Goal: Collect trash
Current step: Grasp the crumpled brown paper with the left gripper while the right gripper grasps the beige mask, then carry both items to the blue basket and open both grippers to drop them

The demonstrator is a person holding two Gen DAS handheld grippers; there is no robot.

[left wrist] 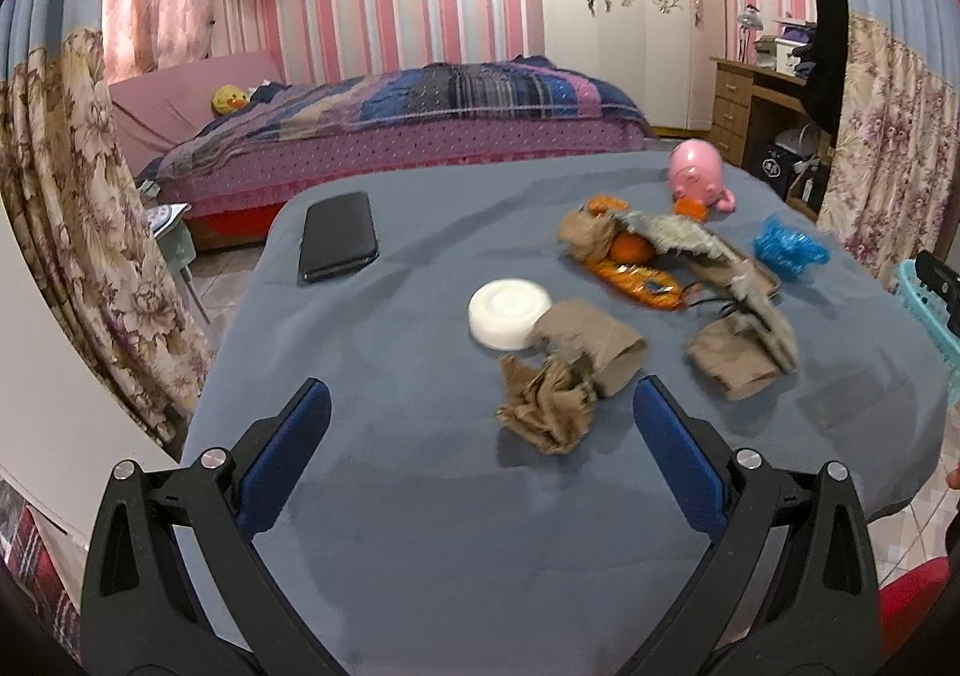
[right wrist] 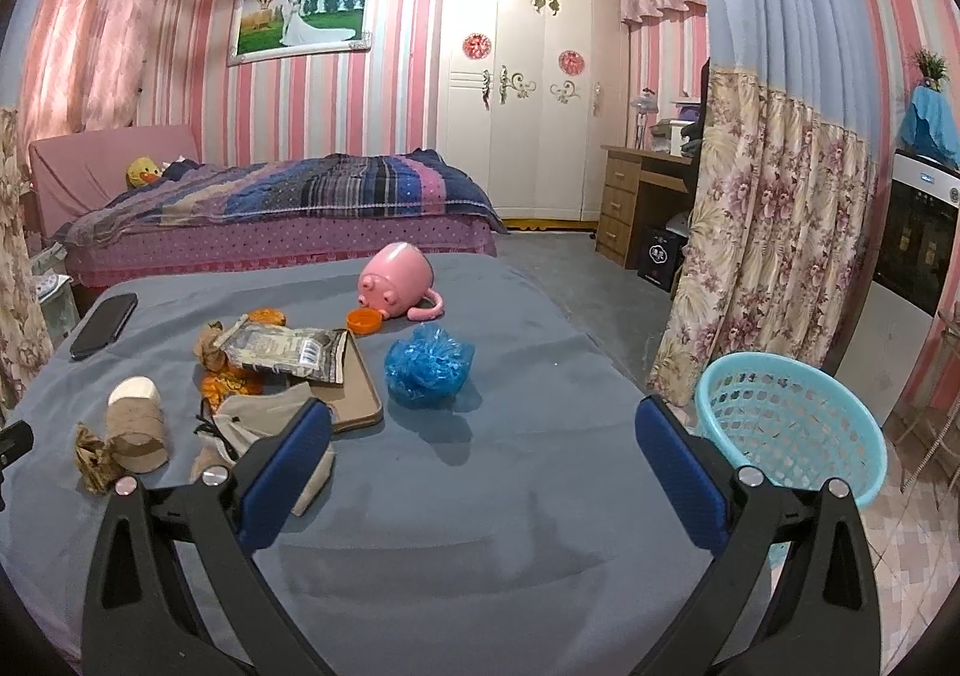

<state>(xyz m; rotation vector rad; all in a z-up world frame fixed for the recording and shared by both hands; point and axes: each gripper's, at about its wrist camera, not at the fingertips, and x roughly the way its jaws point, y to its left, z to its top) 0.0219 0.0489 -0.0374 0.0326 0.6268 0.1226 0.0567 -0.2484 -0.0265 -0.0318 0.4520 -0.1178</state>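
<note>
Blue-padded left gripper [left wrist: 480, 436] is held wide open w/ nothing gripped, just short of a crumpled brown paper wad [left wrist: 545, 406] on the grey-blue tablecloth [left wrist: 390, 376]. Right gripper [right wrist: 483, 454] is likewise spread wide & empty, w/ a blue plastic bag ball [right wrist: 428, 364] ahead; teal basket [right wrist: 792, 424] is seen beside the table's right edge.

basket [left wrist: 936, 310]: cut by right edge | tray [right wrist: 360, 376]: mostly covered by wrappers

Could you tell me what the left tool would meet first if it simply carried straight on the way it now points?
Most likely the crumpled brown paper, lying on the blue-grey cloth just ahead of the open left tool and slightly toward its right finger. The cardboard roll sits right behind it. Depth is hard to judge.
</note>
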